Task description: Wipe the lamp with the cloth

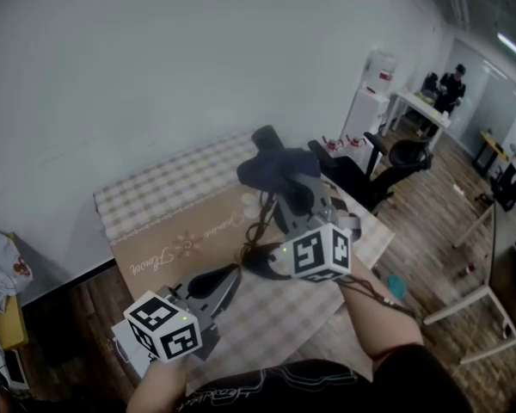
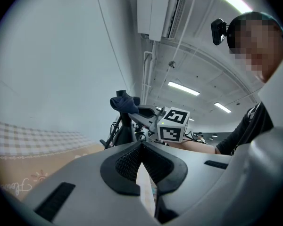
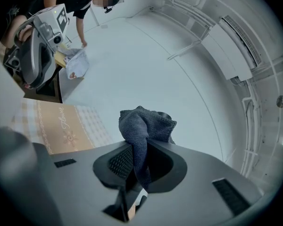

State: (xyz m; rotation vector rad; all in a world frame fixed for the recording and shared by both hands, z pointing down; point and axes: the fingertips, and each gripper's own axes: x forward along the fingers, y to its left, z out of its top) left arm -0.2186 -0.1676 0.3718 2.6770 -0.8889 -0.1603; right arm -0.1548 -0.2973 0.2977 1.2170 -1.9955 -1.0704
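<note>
Pinching the dark blue woven cloth in your right gripper, you hold your left gripper with jaws together, empty.

Pale checked tablecloth, overlaid by tan runner with script lettering. Black swivel office chair beside tablecloth's far corner, on wood-plank floor.
</note>
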